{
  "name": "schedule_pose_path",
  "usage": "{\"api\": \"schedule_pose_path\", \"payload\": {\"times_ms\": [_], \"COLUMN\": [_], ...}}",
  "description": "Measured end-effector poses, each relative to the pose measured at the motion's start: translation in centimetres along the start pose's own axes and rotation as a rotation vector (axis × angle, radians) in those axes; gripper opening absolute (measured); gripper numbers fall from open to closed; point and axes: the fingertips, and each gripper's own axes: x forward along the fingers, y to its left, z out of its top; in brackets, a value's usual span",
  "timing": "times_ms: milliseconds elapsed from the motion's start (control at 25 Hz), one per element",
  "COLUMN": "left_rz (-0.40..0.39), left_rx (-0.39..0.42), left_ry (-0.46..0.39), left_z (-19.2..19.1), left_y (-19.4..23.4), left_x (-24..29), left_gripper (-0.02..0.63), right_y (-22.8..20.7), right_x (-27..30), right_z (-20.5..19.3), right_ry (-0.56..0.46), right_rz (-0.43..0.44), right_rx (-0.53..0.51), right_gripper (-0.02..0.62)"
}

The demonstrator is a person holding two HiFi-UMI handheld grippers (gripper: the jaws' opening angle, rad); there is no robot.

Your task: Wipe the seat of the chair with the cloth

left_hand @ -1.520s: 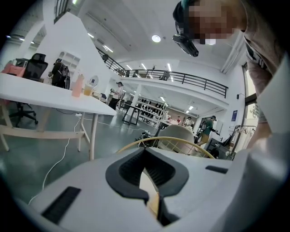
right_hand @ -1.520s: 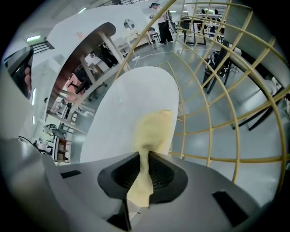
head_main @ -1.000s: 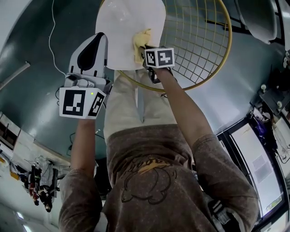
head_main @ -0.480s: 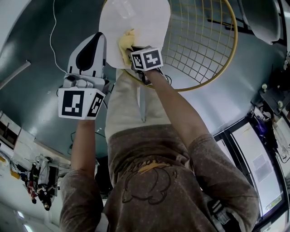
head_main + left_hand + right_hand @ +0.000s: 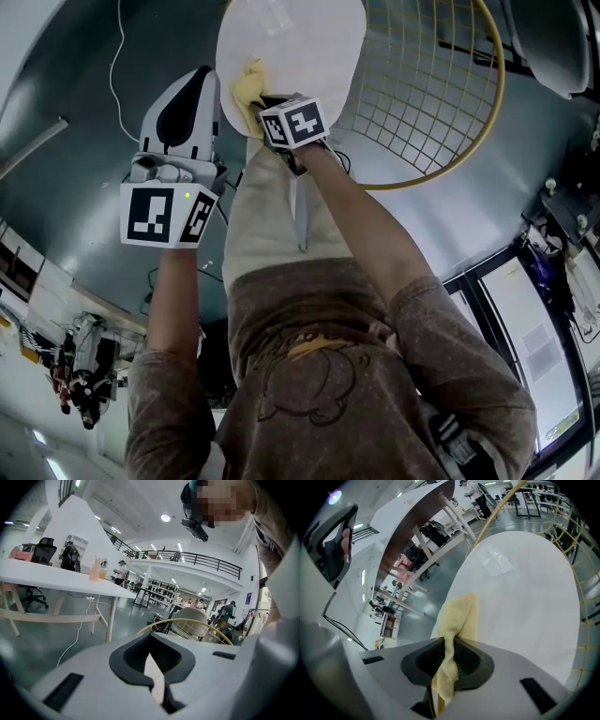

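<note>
Seen from above, a person stands over a chair with a gripping tool in each hand. The right claw (image 5: pixel 265 101) is clamped tight on a soft pale yellow cloth (image 5: pixel 246 86), which is bunched between its dark pads and spills out ahead of them. The cloth lies pressed on the smooth white oval chair seat (image 5: pixel 305 47), near the seat's left edge, on the side closest to the person. In the right gripper view the same right claw (image 5: pixel 446 665) pinches a twisted strand of the cloth (image 5: pixel 459 616), and the rest fans out flat against the seat (image 5: pixel 525 597). Behind and to the right of the seat curves the gold wire-grid chair back (image 5: pixel 431 103). The left claw (image 5: pixel 199 77) hangs just beside the seat's left edge, over the grey-green floor (image 5: pixel 75 112); whether it touches the chair cannot be told. In the left gripper view the left claw (image 5: pixel 157 677) has its jaws drawn almost together, with only a thin slit between them, and grips nothing
</note>
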Motion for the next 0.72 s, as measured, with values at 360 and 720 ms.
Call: {"api": "schedule_pose_path", "payload": {"times_ms": [360,720], "left_rz": [-0.003,-0.028], "left_rx": [0.001,0.001], "left_ry": [-0.009,-0.013], "left_z": [0.6,2.8], "left_y": [-0.5,-3.4], "left_x": [-0.7,-1.6], "left_gripper": [0.009,0.009], "right_y": [1.0,0.3], "right_x": [-1.3,-8.6], "right_z": [0.2,1.4], "right_ry": [-0.018,-0.079], "right_rz": [0.025,-0.028], "right_rx": [-0.044,-0.084], "right_gripper": [0.069,0.069]}}
